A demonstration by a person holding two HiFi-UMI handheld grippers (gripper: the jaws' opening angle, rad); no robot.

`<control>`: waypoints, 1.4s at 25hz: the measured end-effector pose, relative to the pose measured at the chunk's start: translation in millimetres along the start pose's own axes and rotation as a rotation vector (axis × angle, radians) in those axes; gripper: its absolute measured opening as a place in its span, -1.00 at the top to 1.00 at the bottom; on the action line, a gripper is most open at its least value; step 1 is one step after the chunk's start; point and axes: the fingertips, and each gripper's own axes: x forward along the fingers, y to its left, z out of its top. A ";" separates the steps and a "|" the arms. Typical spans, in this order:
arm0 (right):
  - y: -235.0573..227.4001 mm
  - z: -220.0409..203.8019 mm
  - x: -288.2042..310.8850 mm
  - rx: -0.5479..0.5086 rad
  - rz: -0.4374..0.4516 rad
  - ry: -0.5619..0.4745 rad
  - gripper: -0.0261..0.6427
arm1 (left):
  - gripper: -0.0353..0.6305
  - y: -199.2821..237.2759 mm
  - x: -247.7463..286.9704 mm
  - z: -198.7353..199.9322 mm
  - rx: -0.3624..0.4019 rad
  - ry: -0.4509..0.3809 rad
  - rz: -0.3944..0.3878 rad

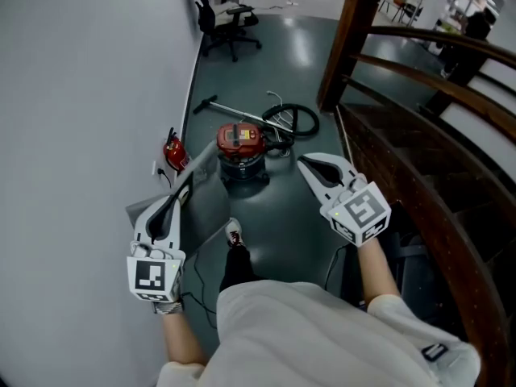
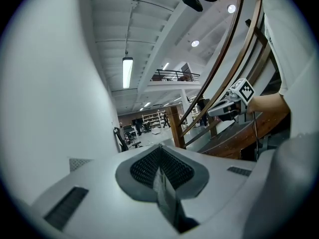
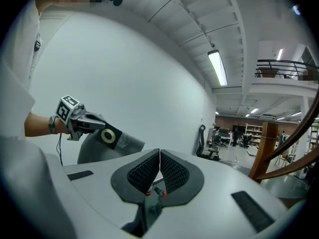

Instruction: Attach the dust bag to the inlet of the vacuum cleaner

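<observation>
Dust bag [image 1: 205, 201], grey and limp, hangs pinched in the left claw [image 1: 184, 192] just beside the white wall [image 1: 81, 95]; the left gripper view shows a thin edge of it clamped between the ribbed pads [image 2: 172, 171], and the right gripper view shows its dark collar [image 3: 107, 136] with a pale ring round the opening, right at the claw's tip. The right claw [image 1: 306, 164] is pressed together on nothing, pointing ahead and slightly down beside the wooden staircase [image 1: 403, 63].

The red-topped vacuum cleaner [image 1: 240, 150] stands on the dark floor [image 1: 282, 216] ahead, well apart from both claws, with its black hose [image 1: 297, 119] coiled behind it; its red lid [image 1: 239, 138] appears to sit on the canister, and the inlet cannot be made out from here.

The step in hand looks like the carry: the bag is gripped, the machine not yet reached. The next move probably calls for closing that gap and bringing the bag low to the canister; finding or exposing the inlet, likely work for the empty right claw; then turning the collar so its ring faces the inlet squarely before it is pushed on; the soft bag may sag, so the grip near the collar matters.
</observation>
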 end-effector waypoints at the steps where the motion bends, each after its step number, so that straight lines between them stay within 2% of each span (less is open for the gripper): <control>1: -6.5 -0.7 10.3 0.000 -0.010 0.004 0.83 | 0.84 7.2 10.8 -2.8 -0.003 -0.003 -0.006; 4: -30.0 2.2 45.9 0.008 -0.047 0.029 0.83 | 0.84 31.5 45.0 -6.7 -0.012 -0.010 -0.023; 10: -65.1 6.5 116.8 -0.001 -0.067 0.053 0.83 | 0.84 82.7 106.3 -7.5 -0.014 0.003 -0.057; 17: -107.4 4.4 189.3 0.049 -0.111 0.090 0.83 | 0.84 146.3 166.9 -17.0 -0.036 0.028 -0.061; 28: -124.3 -13.3 283.2 0.044 -0.069 0.141 0.83 | 0.84 216.1 228.5 -50.0 -0.059 0.061 -0.067; 35: -133.5 -29.2 322.8 0.039 -0.069 0.170 0.83 | 0.84 237.1 254.4 -69.3 -0.077 0.093 -0.093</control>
